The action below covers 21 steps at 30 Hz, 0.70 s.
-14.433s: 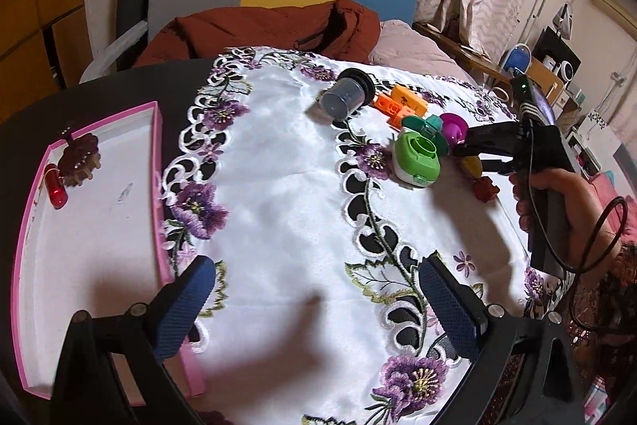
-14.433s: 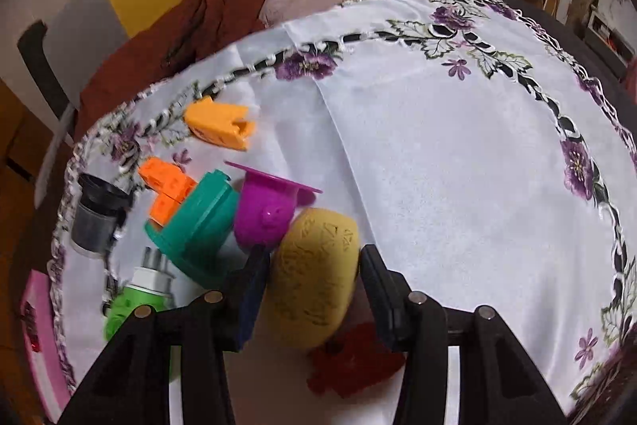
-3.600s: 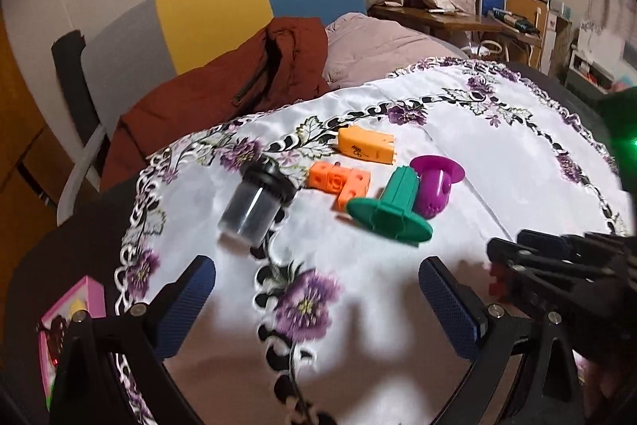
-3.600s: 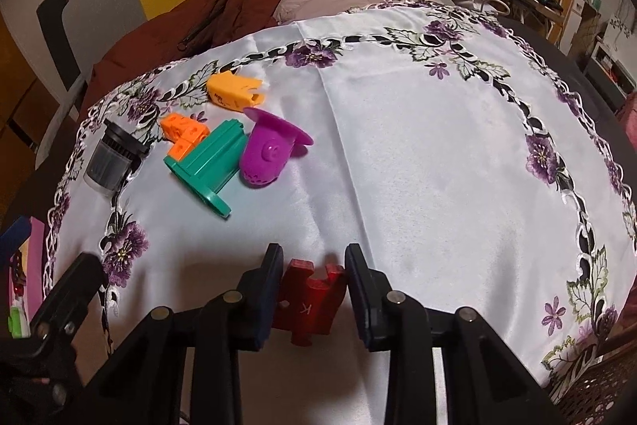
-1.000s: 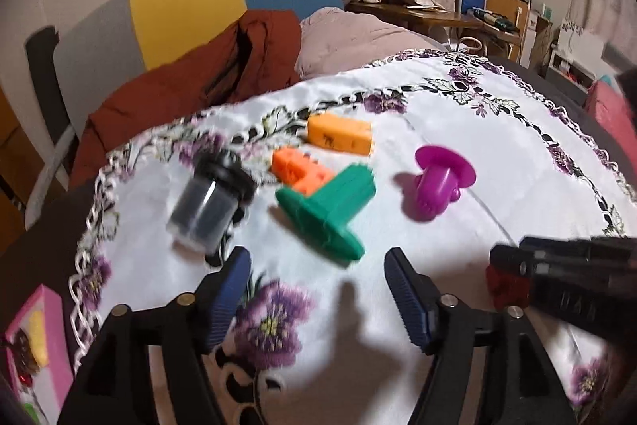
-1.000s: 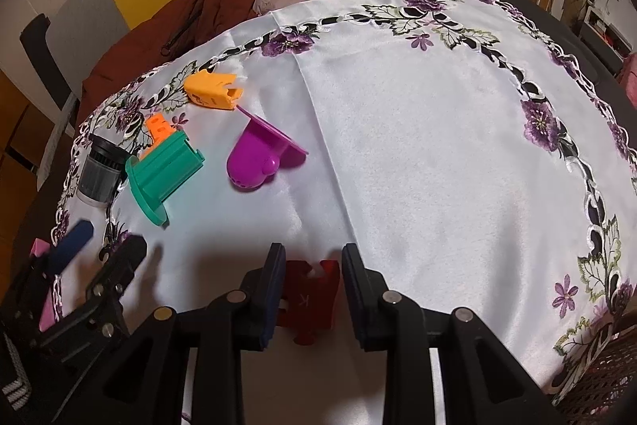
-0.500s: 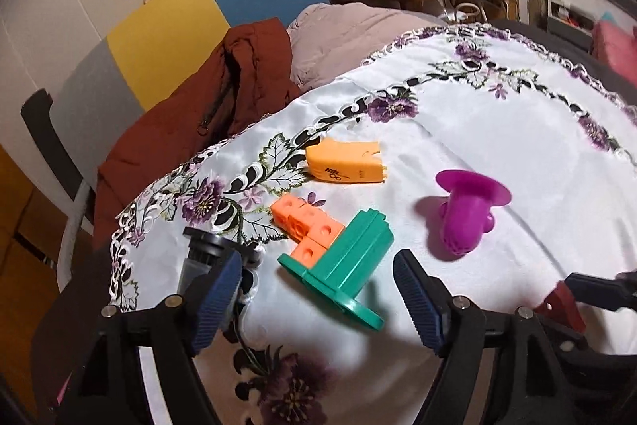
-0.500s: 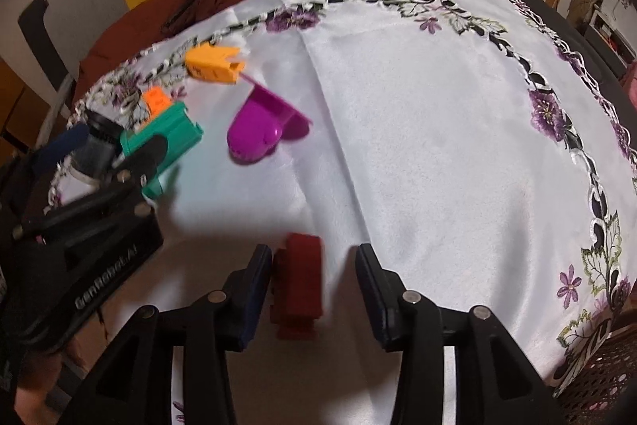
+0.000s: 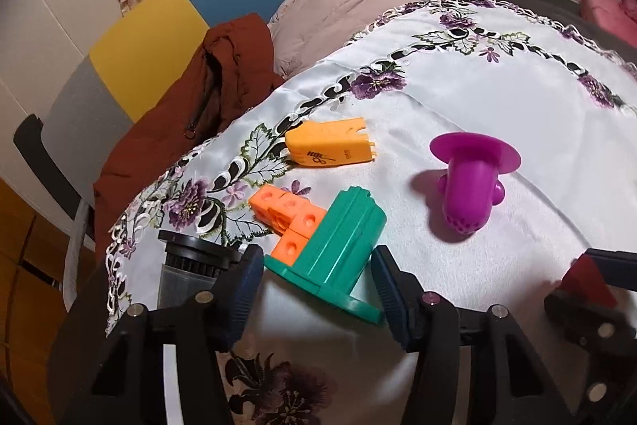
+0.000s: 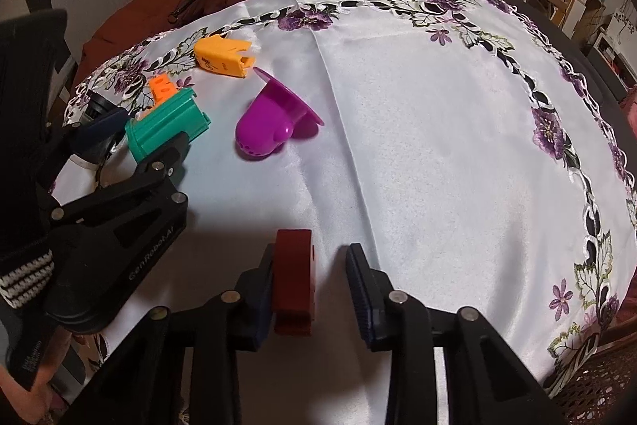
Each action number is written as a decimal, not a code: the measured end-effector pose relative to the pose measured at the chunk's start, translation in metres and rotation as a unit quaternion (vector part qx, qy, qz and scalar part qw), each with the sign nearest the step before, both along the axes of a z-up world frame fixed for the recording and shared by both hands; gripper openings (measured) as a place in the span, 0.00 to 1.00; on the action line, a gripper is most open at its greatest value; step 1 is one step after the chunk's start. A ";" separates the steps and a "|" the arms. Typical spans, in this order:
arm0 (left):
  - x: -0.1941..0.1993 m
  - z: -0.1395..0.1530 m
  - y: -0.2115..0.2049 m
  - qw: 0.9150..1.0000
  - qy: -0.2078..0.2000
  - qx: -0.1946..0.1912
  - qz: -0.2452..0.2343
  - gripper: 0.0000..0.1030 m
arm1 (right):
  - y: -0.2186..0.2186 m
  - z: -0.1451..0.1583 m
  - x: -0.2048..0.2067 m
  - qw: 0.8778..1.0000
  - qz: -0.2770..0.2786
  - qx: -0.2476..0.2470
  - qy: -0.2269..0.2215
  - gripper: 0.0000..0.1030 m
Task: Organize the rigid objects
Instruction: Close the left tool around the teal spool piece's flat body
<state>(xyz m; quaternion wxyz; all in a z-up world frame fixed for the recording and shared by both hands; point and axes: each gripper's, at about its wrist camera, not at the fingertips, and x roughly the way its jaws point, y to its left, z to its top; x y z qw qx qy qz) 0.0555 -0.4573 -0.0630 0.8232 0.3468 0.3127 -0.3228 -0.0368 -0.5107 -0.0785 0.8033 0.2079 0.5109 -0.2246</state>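
Only my right view shows the red piece (image 10: 294,279) on edge against one pad, right claw (image 10: 310,285) wide. My left claw (image 9: 316,275) straddles the green piece (image 9: 342,245), open, low over the cloth at 6 o'clock.

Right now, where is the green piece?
In the left wrist view the green piece lies on its side between the left gripper fingers, touching the orange blocks, with the black-capped jar to its left.
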 end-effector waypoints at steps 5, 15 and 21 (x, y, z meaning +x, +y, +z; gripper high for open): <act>-0.002 0.003 0.004 1.000 0.000 -0.008 0.004 0.51 | -0.003 0.001 -0.002 1.000 -0.006 0.008 -0.011 0.21; -0.009 0.012 0.021 1.000 0.006 -0.026 0.007 0.29 | -0.005 0.010 -0.004 0.999 -0.008 0.011 -0.037 0.16; -0.006 -0.001 0.053 0.998 0.040 -0.032 0.039 0.28 | -0.010 0.009 -0.007 0.998 -0.022 0.032 -0.045 0.15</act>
